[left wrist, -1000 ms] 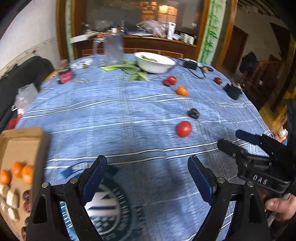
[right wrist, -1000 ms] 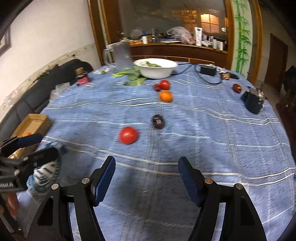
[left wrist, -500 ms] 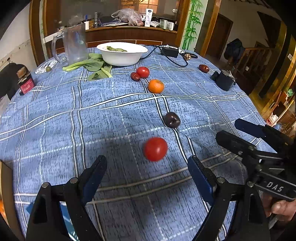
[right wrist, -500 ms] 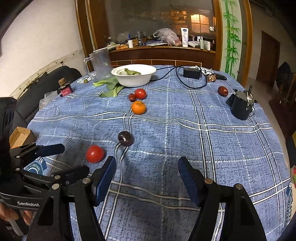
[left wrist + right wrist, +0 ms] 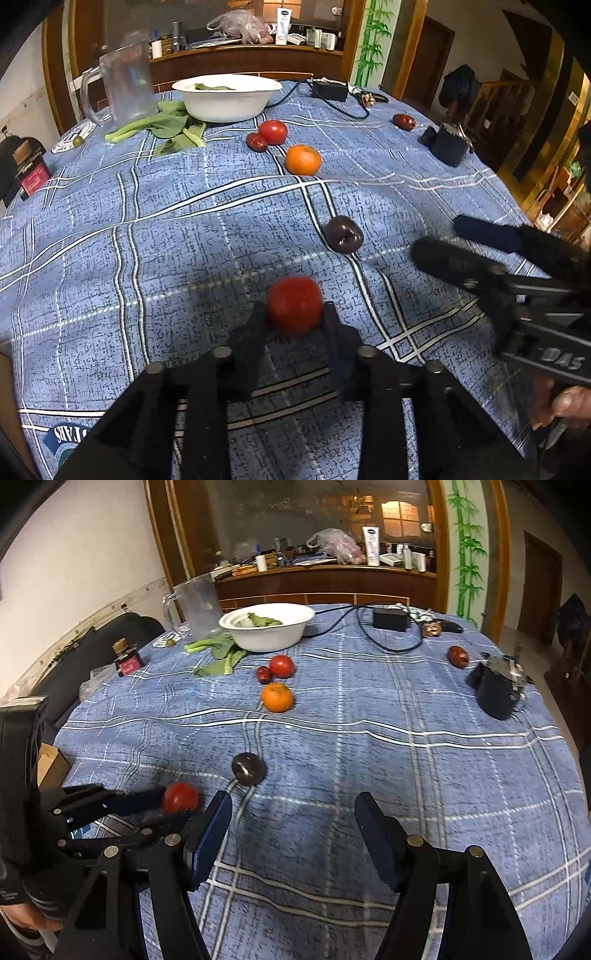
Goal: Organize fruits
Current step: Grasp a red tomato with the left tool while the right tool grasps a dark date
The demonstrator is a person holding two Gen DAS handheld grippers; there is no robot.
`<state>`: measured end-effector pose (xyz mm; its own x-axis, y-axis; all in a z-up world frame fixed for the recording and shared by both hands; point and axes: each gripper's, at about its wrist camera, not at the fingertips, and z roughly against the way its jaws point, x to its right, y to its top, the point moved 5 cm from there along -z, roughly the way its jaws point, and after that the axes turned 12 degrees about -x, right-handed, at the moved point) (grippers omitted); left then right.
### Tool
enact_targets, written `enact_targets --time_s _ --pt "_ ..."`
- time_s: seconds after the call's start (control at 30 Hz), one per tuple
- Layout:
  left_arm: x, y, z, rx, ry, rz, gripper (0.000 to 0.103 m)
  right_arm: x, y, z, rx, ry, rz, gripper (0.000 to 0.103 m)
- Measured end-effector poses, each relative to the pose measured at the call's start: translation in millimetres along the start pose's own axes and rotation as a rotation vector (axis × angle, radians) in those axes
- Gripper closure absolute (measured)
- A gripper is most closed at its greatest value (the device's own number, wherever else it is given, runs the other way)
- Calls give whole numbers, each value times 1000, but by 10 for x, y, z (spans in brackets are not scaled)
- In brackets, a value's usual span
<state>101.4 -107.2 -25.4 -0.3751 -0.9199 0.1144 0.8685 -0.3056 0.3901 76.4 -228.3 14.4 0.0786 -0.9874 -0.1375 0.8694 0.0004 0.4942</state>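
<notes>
My left gripper (image 5: 293, 314) is shut on a red tomato (image 5: 294, 305) low over the blue checked tablecloth (image 5: 147, 240); it also shows in the right wrist view (image 5: 173, 805) with the tomato (image 5: 181, 796). My right gripper (image 5: 293, 812) is open and empty, just right of the left one; it shows in the left wrist view (image 5: 443, 240). A dark plum (image 5: 343, 234) lies just beyond the tomato. Farther back are an orange (image 5: 303, 159), a second tomato (image 5: 272, 132) and a small red date (image 5: 256, 142). Another red date (image 5: 458, 655) lies far right.
A white bowl (image 5: 227, 96) with greens, loose leafy greens (image 5: 166, 125) and a clear jug (image 5: 127, 83) stand at the back. A black adapter with cable (image 5: 389, 618) and a black device (image 5: 496, 692) sit right. A cardboard box (image 5: 51, 762) is at the left edge.
My left gripper moved forward to the near tomato and closed on it. The right gripper advanced slightly and stayed open.
</notes>
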Motion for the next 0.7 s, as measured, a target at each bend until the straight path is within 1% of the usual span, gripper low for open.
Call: enact_targets --time_s 0.03,0.13,0.27,0.37,0.4,0.5,0.57,0.63,0.7 --pt "-20 -9 10 -1 2 9 76 -28 18 -35 -8 1 7 42" --pt "-79 -38 49 4 23 27 76 -123 64 -164 -30 13 30 46" --pt "-160 -76 92 4 44 48 76 -187 133 -339 -58 33 36 58" --pt "-164 -105 128 10 62 46 76 -191 183 -450 -72 27 31 64" --pt "-163 -111 140 12 65 46 76 -198 197 -496 -79 44 29 64" --pt "-168 -128 181 18 80 47 76 -245 221 -537 -78 47 41 68" --pt "-178 -149 204 17 92 52 76 -291 211 -533 -81 58 54 82" --pt "-196 -182 244 19 89 62 76 -312 189 -496 -77 42 55 82" --pt "-210 -215 287 25 95 66 76 -314 160 -478 -80 56 48 82"
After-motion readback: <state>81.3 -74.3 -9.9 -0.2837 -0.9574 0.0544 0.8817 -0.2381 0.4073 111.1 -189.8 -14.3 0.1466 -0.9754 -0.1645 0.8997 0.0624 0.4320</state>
